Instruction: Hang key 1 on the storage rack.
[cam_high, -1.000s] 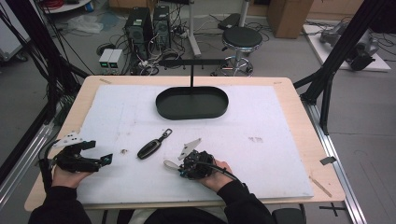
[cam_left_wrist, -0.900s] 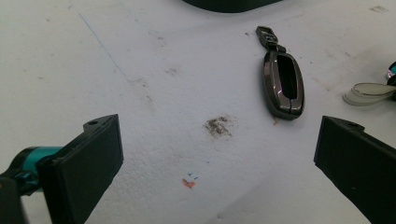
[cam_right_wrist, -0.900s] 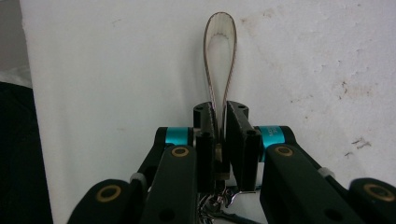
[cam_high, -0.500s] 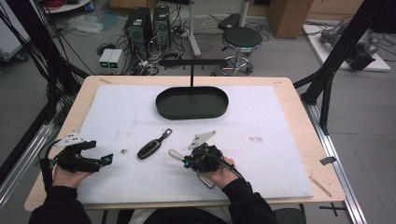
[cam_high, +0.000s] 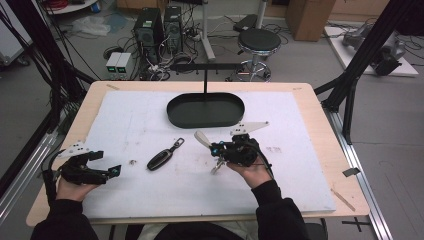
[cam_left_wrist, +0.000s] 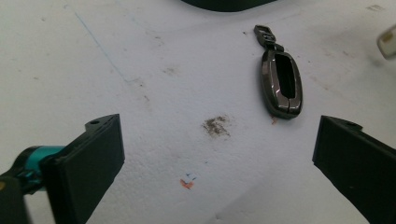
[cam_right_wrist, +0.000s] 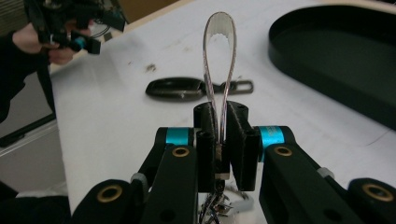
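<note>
My right gripper (cam_high: 219, 150) is lifted off the white mat, shut on a clear looped strap (cam_right_wrist: 219, 56) that stands up between its pads (cam_right_wrist: 208, 135). The same strap (cam_high: 202, 138) points to the left, and a small bunch of keys (cam_high: 216, 165) dangles under the jaws. A dark car key fob (cam_high: 160, 159) lies flat on the mat between the two hands; it also lies ahead of the left jaws, the fob (cam_left_wrist: 282, 84) lengthwise, and beyond the strap as the fob (cam_right_wrist: 175, 87). My left gripper (cam_high: 109, 167) rests low at the left, open and empty (cam_left_wrist: 219, 140).
A black oval tray (cam_high: 175, 111) sits at the back middle with a T-shaped stand (cam_high: 205, 67) rising from it. The tray's rim (cam_right_wrist: 280, 32) is ahead to the right of the right gripper. A small speck (cam_high: 133, 162) lies near the left jaws.
The right hand has risen and moved right and toward the tray, carrying the strap and keys. The left hand and the fob have stayed put.
</note>
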